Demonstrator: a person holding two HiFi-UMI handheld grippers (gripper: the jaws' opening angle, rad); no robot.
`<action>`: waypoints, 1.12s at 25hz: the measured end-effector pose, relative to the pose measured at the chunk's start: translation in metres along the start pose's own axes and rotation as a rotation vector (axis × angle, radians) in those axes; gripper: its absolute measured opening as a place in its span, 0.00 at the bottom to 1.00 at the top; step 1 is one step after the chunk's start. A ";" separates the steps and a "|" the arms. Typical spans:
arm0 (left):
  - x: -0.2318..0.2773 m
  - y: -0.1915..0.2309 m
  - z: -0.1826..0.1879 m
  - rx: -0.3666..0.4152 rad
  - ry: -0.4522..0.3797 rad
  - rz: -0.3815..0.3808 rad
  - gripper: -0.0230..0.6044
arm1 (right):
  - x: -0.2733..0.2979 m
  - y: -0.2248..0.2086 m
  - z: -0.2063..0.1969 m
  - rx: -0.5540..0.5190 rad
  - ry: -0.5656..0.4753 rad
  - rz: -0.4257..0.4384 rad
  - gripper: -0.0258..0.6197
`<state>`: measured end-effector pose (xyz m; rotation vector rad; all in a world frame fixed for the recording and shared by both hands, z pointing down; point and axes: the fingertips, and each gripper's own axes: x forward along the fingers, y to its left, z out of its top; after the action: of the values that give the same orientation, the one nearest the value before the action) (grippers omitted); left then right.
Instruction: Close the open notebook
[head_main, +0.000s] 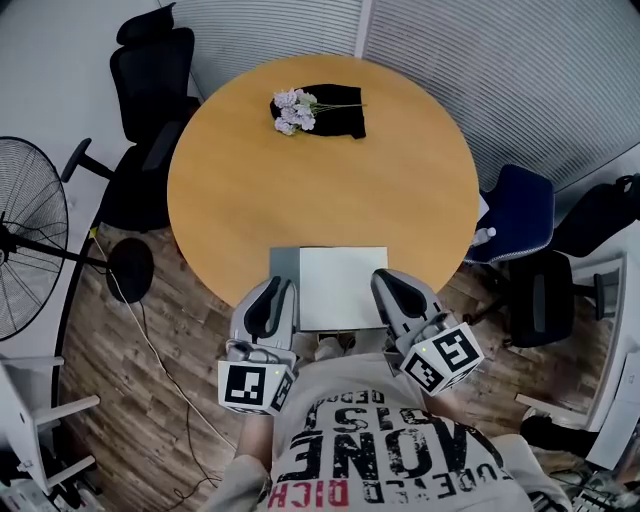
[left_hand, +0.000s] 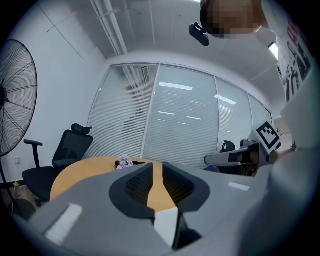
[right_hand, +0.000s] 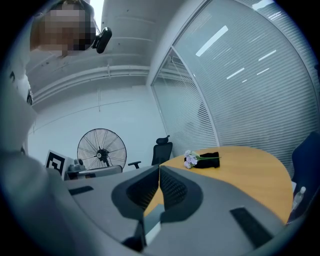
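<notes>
Notebook lies flat on the round wooden counter, at the rim nearest the person. White page faces up, and a grey strip shows along its left side.

Left gripper sits just left of the notebook, over that grey strip. Right gripper sits at the notebook's right edge. Both point away from the person, roughly level, with their marker cubes on the person's side of the notebook.

In the left gripper view the fingers stand slightly apart with a narrow gap. Bare counter and a wedge of white page show through the gap, and nothing is visibly pinched.

In the right gripper view the fingers meet at the tips. A slit lower down shows counter and a grey-white bit of the notebook. No grip on it can be made out.

Flowers and a black cloth touch each other on the far side of the counter, well apart from the notebook. A black chair stands beyond the notebook to the left, off the counter. A fan is far left of the notebook and a blue chair is to its right.
</notes>
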<state>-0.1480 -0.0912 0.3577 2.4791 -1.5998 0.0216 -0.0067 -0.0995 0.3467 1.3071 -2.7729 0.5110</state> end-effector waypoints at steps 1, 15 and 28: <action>-0.001 0.002 -0.001 -0.002 0.003 0.001 0.15 | 0.001 0.001 0.000 0.000 0.001 -0.001 0.06; -0.010 0.026 -0.019 -0.023 0.047 0.029 0.15 | 0.012 0.000 -0.007 0.003 0.025 -0.010 0.06; -0.017 0.038 -0.033 -0.051 0.089 0.061 0.15 | 0.022 0.002 -0.001 -0.022 0.044 0.026 0.06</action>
<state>-0.1865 -0.0858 0.3938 2.3559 -1.6188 0.0981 -0.0225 -0.1143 0.3512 1.2418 -2.7551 0.5028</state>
